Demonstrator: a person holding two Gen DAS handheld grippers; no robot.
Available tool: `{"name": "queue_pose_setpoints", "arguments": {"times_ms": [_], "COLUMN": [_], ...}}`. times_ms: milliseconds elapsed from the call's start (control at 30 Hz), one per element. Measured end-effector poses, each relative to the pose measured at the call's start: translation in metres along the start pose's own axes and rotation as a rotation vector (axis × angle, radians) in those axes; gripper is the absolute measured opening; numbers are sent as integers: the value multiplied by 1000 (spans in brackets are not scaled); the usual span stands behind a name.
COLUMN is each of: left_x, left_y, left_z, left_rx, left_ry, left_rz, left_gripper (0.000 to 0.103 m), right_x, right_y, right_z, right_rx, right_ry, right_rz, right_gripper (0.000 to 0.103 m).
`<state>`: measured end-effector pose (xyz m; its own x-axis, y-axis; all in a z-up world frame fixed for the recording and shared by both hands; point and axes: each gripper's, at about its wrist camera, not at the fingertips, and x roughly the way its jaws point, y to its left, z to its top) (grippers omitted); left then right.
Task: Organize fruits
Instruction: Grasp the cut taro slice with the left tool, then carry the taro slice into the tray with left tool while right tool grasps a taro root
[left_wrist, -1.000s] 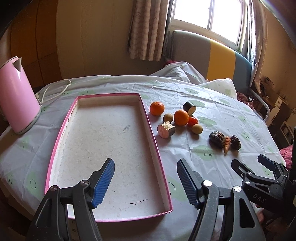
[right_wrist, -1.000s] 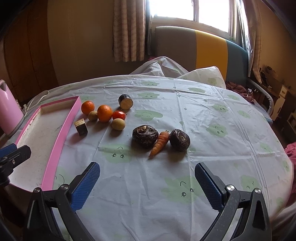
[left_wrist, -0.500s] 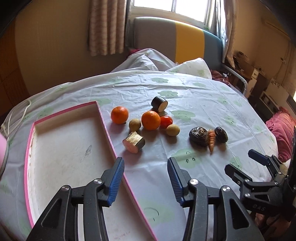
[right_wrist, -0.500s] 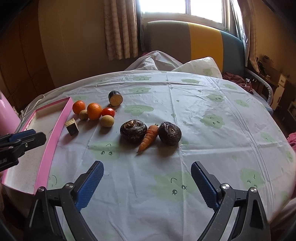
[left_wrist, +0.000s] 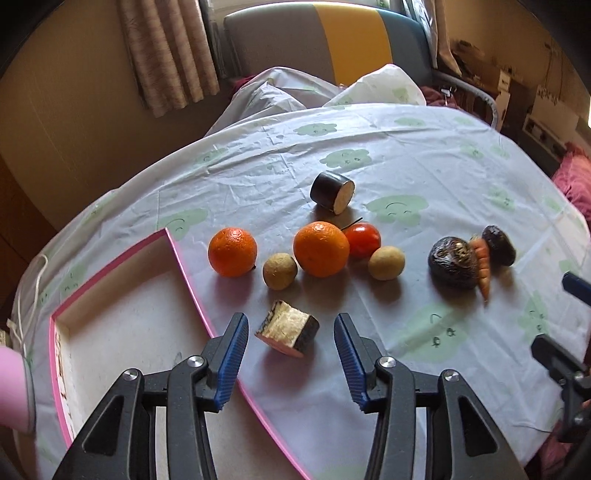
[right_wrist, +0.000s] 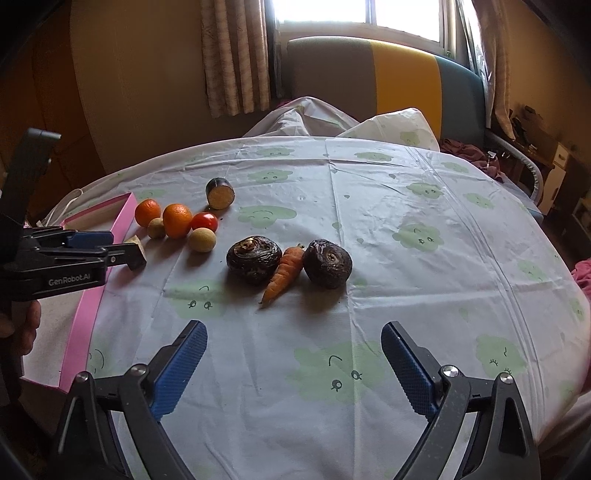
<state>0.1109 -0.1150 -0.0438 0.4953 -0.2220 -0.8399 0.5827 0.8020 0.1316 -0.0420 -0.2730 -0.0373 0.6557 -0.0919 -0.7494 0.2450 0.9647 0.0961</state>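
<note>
Since the earlier frame, left tool is sitting over the cut wedge instead of over the pink tray, and its jaws are standing narrower than before.

Left wrist view: left tool's blue pads are flanking the wedge on both sides with a gap each side, not touching it; jaws partly open, holding nothing. Wedge is lying on the tabletop just beside the tray's right rim, pale cut face tilting up and away, dark rind toward the right pad, pink face toward the camera. Beyond it, a row is running left to right: orange, small brown fruit, second orange, tomato touching that orange, tan round fruit. Dark cylinder piece is lying on its side farther back, long axis slanting, pale cut end facing right and toward the camera. Carrot is lying wedged between two dark lumpy roots, tip pointing toward the camera.

Right wrist view: right tool is hovering over bare cloth near the tabletop's front, jaws standing wide, nothing between them. Carrot is lying ahead, long axis diagonal, tip pointing down-left, thick end touching the right root; left root is touching its other side. Left tool is showing at the left edge, partly hiding the wedge.
</note>
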Motion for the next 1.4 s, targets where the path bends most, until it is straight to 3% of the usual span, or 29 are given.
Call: {"name": "queue_pose_setpoints", "arguments": {"times_ms": [267,467,633,1000,1100,1400], "left_x": [13,-3,-20,-37,-30,-28], "left_y": [-3,-22,-36,-71,-73,-72], "left_z": [-2,-7,-13,-46,-52,-57], "left_rx": [29,35,-29,-148,-171,-210], "left_ry": [24,-11,-27,-87,-69,-107], "left_rz": [-9,-5,-47,-55,-63,-89], "left_gripper": [41,41,41,41,41,41], "right_x": [3,12,22,29,36,66], "right_y": [-7,-15,-25,-43,-47,-56], "right_z": [2,2,1,18,25,41], "right_rx": [17,42,64,128,145,184], "right_ry": [3,29,56,61,79,114], "right_rz": [12,34,20,115,142,191], "right_gripper": [96,75,49,48,48,56]}}
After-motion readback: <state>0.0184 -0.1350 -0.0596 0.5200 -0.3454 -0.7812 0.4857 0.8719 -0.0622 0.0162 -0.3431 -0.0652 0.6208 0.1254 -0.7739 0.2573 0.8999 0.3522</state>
